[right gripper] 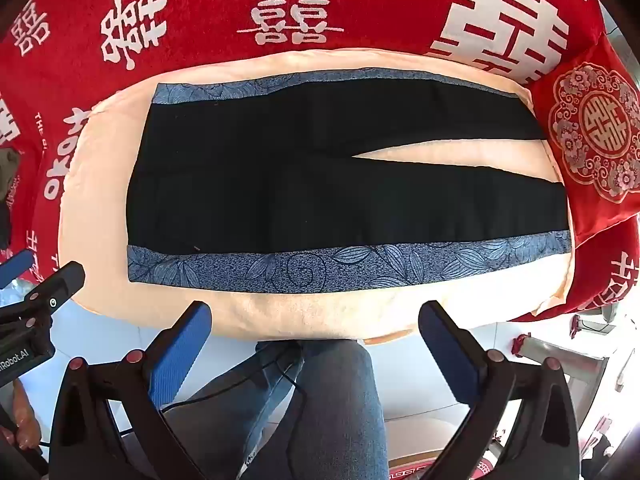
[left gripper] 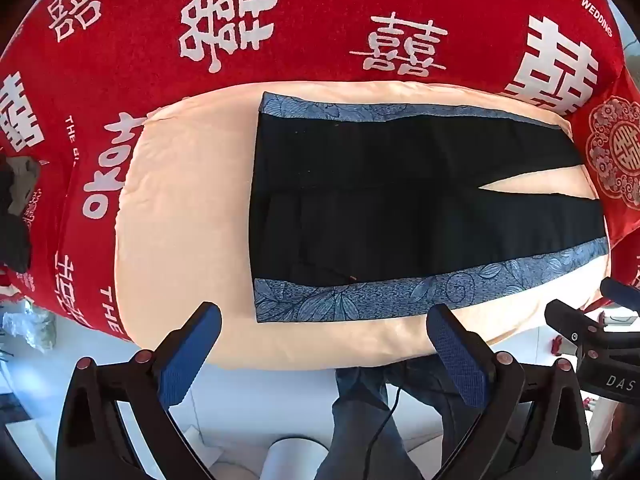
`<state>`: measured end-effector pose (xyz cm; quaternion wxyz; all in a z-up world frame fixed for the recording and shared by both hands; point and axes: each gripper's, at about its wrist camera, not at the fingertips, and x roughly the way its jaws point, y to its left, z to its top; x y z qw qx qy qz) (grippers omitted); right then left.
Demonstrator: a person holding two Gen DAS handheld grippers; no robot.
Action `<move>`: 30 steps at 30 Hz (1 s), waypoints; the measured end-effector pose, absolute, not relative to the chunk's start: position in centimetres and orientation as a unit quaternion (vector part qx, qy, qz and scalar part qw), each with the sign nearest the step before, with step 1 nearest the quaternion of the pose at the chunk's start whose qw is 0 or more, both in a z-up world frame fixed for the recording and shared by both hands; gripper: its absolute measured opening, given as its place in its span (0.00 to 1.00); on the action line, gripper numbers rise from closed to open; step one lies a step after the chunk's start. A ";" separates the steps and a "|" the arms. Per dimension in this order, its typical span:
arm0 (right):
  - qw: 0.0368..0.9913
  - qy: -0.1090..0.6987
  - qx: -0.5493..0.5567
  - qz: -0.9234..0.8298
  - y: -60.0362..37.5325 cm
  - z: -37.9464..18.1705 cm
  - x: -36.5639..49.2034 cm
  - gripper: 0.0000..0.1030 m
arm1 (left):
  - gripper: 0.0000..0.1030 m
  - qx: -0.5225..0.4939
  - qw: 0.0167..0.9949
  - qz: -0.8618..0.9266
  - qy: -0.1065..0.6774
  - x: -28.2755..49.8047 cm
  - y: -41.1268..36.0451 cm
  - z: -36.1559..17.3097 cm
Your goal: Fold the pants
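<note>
The left gripper [left gripper: 324, 324] sits nearest its camera with its blue-padded fingers [left gripper: 188, 356] spread wide and nothing between them, hanging over the person's jeans-clad legs [left gripper: 356, 412] just short of the near edge of the peach cushion [left gripper: 180, 200]. The right gripper [right gripper: 316, 320] is in the same posture in its own view, jaws apart and empty, its pads [right gripper: 180, 352] off the cloth. The pants [right gripper: 320, 184] lie flat and spread on the cushion, black with a blue leaf-patterned stripe [right gripper: 320, 268] along each outer seam, waistband to the left and the two legs running right with a narrow wedge of cushion showing between them; a red bedspread [right gripper: 280, 8] with white double-happiness characters surrounds the cushion, and a red embroidered pillow [right gripper: 592, 132] sits at the hem end. Nothing appears folded yet, so the step in hand is probably the first lengthwise fold, one leg laid over the other. To do it well, each gripper should likely pinch the near striped edge, the left close to the waistband and the right toward the hem (a grip too far inward would leave the ends sagging), taking only the garment's layers and not the cushion cover beneath. Lifting both ends together and carrying them level to the far stripe should keep the seams matched, and the soft cushion may give under pressure, so a shallow pinch looks wiser.
</note>
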<state>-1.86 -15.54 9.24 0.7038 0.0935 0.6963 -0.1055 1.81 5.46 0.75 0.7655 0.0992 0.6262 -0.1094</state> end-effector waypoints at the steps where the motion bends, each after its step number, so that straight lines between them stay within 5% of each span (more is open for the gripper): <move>1: 0.704 0.696 0.093 -0.106 -15.5 9.3 -1.8 1.00 | 1.00 0.099 0.765 -0.109 0.627 1.8 5.5 0.7; 30: 0.710 0.689 0.090 -0.113 -16.3 8.9 -1.6 1.00 | 1.00 0.085 0.770 -0.098 0.624 2.3 6.0 0.2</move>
